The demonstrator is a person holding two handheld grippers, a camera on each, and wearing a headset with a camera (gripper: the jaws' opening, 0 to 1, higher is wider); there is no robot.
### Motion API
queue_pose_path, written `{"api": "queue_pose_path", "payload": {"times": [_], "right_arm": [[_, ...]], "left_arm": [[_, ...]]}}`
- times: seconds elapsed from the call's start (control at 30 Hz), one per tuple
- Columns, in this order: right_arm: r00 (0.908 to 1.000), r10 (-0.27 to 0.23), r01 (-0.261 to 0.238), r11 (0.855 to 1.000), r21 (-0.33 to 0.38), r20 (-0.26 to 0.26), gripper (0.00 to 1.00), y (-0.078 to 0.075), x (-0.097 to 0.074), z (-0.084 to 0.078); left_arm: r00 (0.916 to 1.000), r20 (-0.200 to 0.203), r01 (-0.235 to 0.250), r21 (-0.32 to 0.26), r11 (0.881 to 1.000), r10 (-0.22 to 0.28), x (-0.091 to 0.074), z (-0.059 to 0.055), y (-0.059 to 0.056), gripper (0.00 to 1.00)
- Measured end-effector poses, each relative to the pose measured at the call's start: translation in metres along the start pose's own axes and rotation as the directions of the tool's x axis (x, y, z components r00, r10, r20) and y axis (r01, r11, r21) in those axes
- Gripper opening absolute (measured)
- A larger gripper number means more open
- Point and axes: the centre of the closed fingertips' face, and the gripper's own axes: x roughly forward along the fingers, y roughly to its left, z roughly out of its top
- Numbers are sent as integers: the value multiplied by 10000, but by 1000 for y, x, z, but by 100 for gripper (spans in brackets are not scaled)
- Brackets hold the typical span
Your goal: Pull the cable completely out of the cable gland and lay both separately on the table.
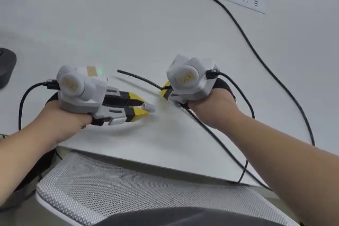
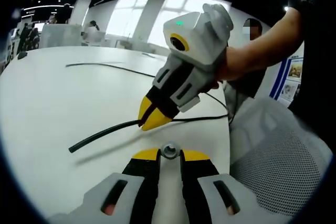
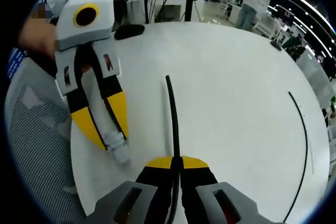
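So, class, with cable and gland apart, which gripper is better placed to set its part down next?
Probably the left gripper: it is shut on the small cable gland, low over the table and apart from the cable. The right gripper grips the long cable mid-length.

We see just the round end of the gland (image 2: pixel 169 149) between the left gripper (image 2: pixel 169 157) tips; its body is hidden. In head view the right gripper (image 1: pixel 167 92) jaws sit mostly behind its housing, so its grip on the cable (image 1: pixel 139 78) is hidden. A dark object (image 1: pixel 5 66) is cut off at the left edge.
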Motion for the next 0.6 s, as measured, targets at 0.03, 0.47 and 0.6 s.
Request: {"api": "queue_pose_path", "payload": {"times": [0.03,0.47,0.6], "right_arm": [[10000,38,-38,10000,67,2,0,1,0,0],[9999,131,-131,9999,40,-5,0,4,5,-1],[9999,165,-165,9999,-2,-20,0,5,6,-2]], "left_arm": [[10000,-17,-31,-20,10000,31,0,-2,1,15],[9997,-191,-129,-100,9999,127,2,-13,5,15],[9997,-196,-159,-144,9998,156,3,-15,7,15]]}}
